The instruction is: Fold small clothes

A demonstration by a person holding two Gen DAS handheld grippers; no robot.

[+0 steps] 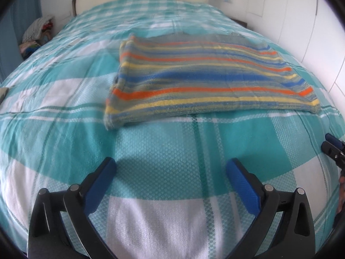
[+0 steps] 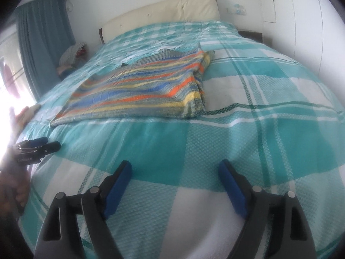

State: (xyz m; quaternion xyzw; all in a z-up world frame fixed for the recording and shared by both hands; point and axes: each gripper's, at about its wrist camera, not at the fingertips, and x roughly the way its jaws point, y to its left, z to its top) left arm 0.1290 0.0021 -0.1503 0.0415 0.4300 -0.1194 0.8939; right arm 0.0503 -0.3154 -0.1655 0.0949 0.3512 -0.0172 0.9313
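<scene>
striped knit sweater (image 1: 207, 82): folded flat | checked woven bedspread (image 1: 151, 155) | both jaws spread, empty

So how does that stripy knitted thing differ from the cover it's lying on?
The striped garment is small and folded, with orange, blue and yellow stripes; the bedspread covers the whole bed in teal and white checks. The garment looks thick and knitted, the bedspread thin and woven. Both lie flat.

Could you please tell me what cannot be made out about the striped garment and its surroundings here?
- Striped garment: left wrist view, motion blur hides the knit; its far neckline is foreshortened.
- Pile beside the bed: right wrist view, too small to identify.
- Window side: right wrist view, glare.
</scene>
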